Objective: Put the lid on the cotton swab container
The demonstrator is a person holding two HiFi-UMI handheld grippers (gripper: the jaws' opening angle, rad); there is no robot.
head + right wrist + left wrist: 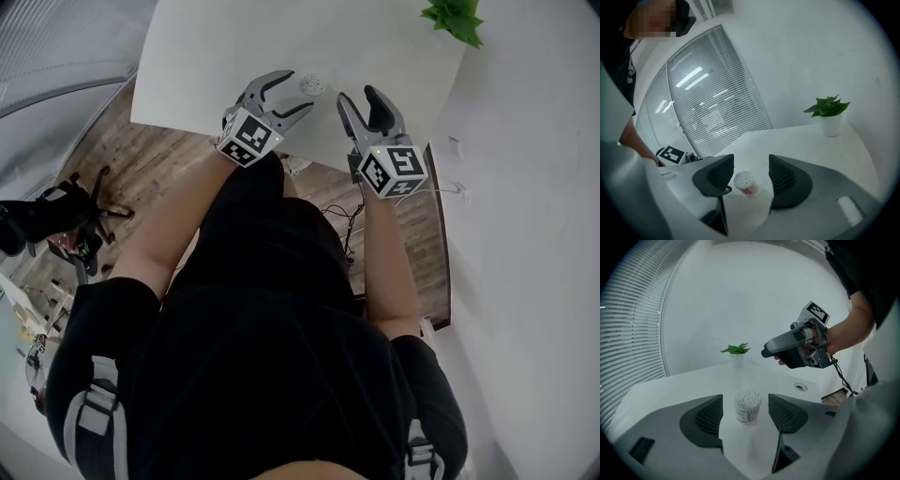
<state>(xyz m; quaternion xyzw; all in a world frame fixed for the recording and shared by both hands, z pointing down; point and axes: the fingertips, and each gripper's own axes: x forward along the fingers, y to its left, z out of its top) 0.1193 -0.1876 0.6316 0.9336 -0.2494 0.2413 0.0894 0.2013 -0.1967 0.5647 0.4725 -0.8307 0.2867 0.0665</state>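
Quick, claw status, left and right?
Left claw: open, holding nothing; the cotton swab container is lined up ahead of it, untouched.
Right claw: open, holding nothing.

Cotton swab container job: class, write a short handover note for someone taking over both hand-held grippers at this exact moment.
Left hand-held gripper: open and empty, jaws apart, aimed at the container without touching it.
Right hand-held gripper: open and empty, jaws apart, aimed at the container from the other side.
Cotton swab container: upright on the white table, uncovered, swab tips showing.
Lid: I cannot make it out in any view.
Done: nothing yet.
Left: find the lid, grip it, and set it on the container.
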